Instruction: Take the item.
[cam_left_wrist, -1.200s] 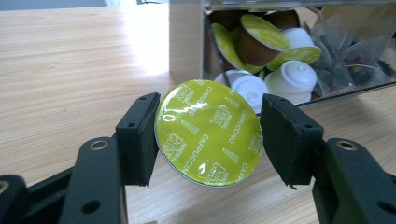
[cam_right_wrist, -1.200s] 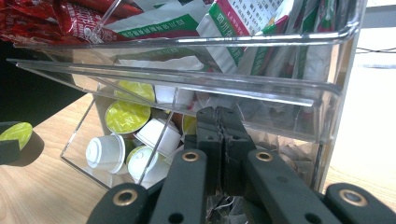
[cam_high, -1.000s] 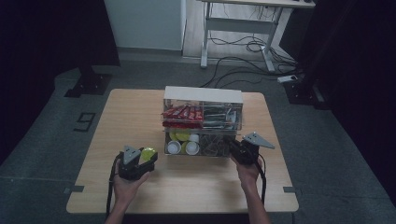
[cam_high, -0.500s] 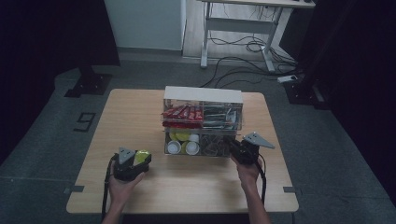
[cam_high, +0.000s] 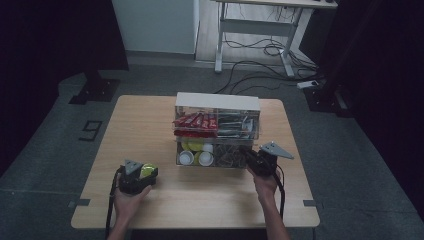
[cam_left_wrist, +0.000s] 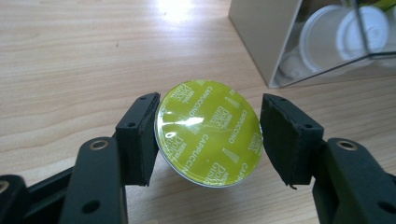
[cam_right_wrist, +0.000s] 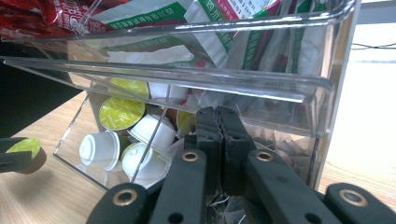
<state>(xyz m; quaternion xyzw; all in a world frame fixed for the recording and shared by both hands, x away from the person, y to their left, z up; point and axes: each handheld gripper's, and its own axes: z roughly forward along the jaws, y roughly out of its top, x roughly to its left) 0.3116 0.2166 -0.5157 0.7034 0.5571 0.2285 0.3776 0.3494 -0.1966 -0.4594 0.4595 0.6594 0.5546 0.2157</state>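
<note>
On the left of the table, the left gripper holds a green-topped coffee capsule between its jaws. In the left gripper view the left pad touches the capsule's rim, while the right pad sits just beside the rim with a thin sliver of wood showing between, so I cannot tell whether the pinch is firm or already loosening. The capsule hangs low over bare wood, near the front left corner of the clear plastic organiser. My guess is that the step in hand is carrying this capsule out to the table, and the next move calls for lowering it flat and spreading the jaws. In the organiser's lower bin lie more capsules, white and green, with packets on the shelf above. On the right, the right gripper has its jaws pressed together on nothing, their tips at the open front of the lower bin.
</note>
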